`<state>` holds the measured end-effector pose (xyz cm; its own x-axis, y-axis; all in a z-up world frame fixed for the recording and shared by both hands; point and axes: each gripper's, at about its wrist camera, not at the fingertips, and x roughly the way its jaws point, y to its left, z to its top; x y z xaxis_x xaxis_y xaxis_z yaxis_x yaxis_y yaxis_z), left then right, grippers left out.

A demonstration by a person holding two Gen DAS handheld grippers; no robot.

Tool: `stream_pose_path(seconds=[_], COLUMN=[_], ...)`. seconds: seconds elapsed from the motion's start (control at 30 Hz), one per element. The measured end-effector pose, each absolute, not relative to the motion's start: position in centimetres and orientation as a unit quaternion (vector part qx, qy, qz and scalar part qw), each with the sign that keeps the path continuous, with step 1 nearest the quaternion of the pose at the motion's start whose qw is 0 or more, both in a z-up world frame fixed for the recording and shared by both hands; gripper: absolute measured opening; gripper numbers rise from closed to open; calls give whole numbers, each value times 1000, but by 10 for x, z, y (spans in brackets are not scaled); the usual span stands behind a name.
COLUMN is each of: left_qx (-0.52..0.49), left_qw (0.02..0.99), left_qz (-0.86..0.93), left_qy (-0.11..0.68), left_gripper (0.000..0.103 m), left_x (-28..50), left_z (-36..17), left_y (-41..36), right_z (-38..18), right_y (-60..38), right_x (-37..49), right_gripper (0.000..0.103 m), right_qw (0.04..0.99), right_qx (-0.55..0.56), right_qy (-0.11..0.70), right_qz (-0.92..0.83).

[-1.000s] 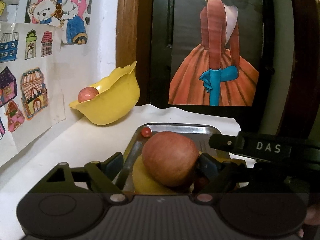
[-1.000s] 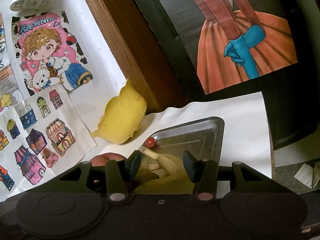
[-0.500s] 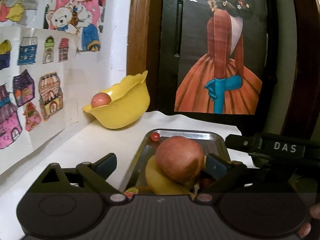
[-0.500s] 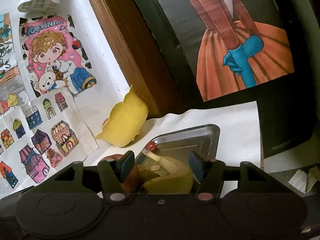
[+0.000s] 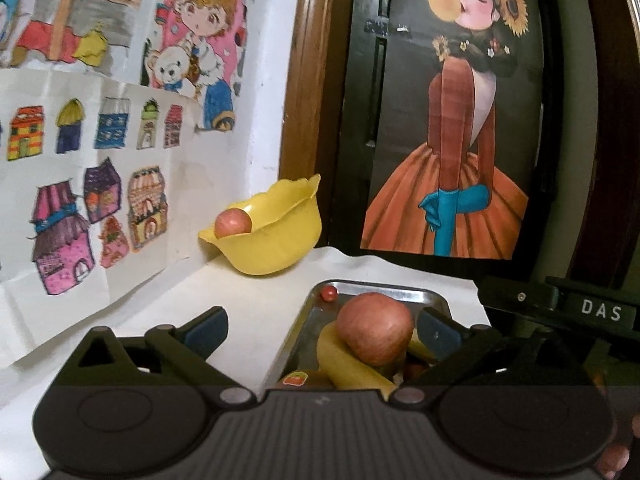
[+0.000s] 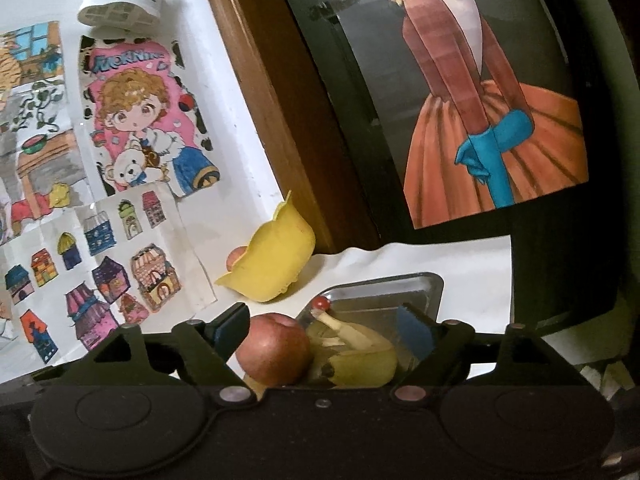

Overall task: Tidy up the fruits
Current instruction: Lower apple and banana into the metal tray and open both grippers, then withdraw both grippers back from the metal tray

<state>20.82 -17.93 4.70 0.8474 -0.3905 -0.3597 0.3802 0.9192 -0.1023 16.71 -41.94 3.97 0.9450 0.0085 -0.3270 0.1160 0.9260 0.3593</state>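
Note:
A red apple [image 5: 374,328] rests on top of a banana [image 5: 344,364] in a steel tray [image 5: 434,300]. My left gripper [image 5: 322,328] is open, and the apple lies between its fingers, closer to the right one. A small red fruit [image 5: 329,293] sits in the tray's far left corner. In the right wrist view my right gripper [image 6: 324,330] is open over the same apple [image 6: 274,354] and banana [image 6: 356,356], holding nothing. A yellow bowl [image 5: 272,236] by the wall holds another apple [image 5: 233,222].
The tray and bowl stand on a white sheet [image 5: 248,300]. Drawings cover the wall [image 5: 120,184] on the left, close to the bowl. A dark door with a poster [image 5: 448,184] rises just behind. A black housing marked DAS [image 5: 560,304] juts in from the right.
My left gripper's fingers spread away from the apple and drew back; the apple stays on the banana. The right gripper's fingers also opened wider.

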Motion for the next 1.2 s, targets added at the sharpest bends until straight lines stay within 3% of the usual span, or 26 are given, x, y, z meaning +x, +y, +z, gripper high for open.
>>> stream_pose_path(seconds=[0.4,1.2], left_qx=[-44,-96], left_qw=[966,970], left_qz=[-191,-155], left_qy=[169,160], left_gripper=[103,103], left_x=[176,135], left_z=[64,69], left_y=[-146,-78], right_z=[65,86], right_y=[-395,-333], right_x=[125,69], right_gripper=[102,102], right_qw=[977,989], right_qx=[153,84], right_qy=[143,123], right_qz=[-29,-25])
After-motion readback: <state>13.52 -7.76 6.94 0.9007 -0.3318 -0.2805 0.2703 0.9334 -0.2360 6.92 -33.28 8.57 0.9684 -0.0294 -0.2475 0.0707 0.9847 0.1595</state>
